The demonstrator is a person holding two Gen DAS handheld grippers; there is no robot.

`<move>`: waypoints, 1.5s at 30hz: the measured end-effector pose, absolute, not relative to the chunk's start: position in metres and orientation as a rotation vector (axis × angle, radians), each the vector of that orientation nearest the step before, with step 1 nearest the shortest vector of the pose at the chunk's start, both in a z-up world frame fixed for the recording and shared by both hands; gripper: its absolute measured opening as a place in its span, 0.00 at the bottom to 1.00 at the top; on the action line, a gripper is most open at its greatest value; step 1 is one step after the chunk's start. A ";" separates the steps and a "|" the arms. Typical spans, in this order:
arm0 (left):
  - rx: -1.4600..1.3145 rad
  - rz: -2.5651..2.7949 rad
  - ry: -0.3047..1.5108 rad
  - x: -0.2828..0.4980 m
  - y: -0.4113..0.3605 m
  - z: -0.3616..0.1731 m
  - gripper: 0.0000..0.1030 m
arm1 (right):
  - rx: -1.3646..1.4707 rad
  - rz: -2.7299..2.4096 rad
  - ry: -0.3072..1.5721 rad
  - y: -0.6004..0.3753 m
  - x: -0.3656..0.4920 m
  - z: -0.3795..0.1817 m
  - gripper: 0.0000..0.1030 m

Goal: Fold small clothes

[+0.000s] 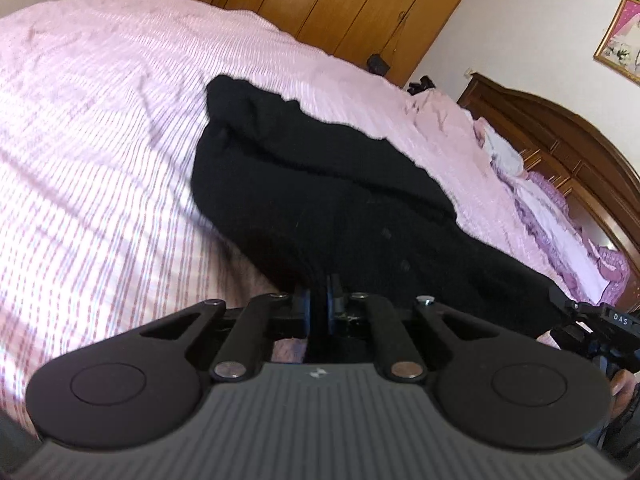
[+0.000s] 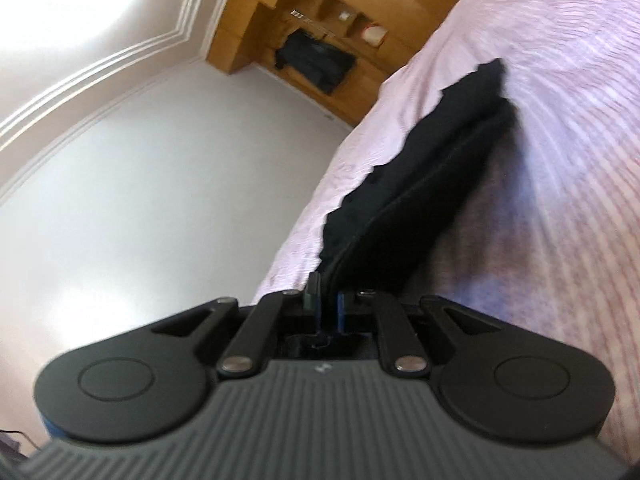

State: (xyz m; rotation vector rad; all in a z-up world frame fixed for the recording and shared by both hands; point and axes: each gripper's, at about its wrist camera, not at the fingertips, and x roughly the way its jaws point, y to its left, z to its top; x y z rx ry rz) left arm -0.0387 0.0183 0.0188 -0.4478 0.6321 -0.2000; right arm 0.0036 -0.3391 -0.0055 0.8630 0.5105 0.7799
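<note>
A small black garment (image 1: 320, 184) lies stretched over the pink striped bedspread (image 1: 100, 140). My left gripper (image 1: 319, 292) is shut on its near edge, the cloth pinched between the two pads and lifted off the bed. At the far right of the left wrist view the other gripper (image 1: 600, 320) holds the garment's other near corner. In the right wrist view the black garment (image 2: 420, 184) runs away from me as a raised fold, its far end resting on the bedspread (image 2: 560, 160). My right gripper (image 2: 328, 296) is shut on the seamed edge.
Wooden wardrobes (image 1: 360, 4) stand beyond the bed. A dark carved headboard (image 1: 560, 140) and crumpled pink and lilac bedding (image 1: 532, 200) lie to the right. A framed picture (image 1: 620, 36) hangs on the wall. The right wrist view shows white wall, ceiling moulding and wooden shelves (image 2: 320, 20).
</note>
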 end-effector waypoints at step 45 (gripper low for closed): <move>-0.403 -0.197 0.410 0.190 0.046 0.097 0.08 | 0.817 0.771 0.253 -0.330 0.214 0.043 0.10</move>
